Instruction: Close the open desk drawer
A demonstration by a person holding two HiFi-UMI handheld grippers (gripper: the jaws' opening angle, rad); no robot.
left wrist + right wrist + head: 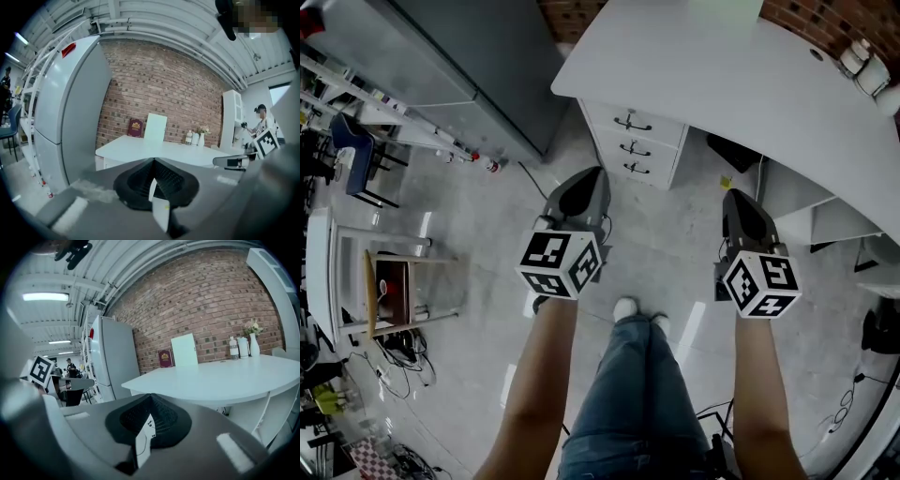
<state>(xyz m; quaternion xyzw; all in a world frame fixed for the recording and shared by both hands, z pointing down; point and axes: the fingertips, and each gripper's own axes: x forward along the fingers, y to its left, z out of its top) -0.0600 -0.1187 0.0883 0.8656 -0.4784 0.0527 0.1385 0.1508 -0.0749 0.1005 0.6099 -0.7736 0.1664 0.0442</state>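
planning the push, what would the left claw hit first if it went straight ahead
Most likely the white desk: the left claw, shut and empty, aims at its front edge or the drawer unit just under it. Nothing shows between them, though depth is unclear.

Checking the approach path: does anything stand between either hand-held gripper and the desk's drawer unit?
Nothing visible does. Only floor shows between the drawer unit and the left hand-held gripper or the right hand-held gripper. Both are shut and empty, held apart from the unit.
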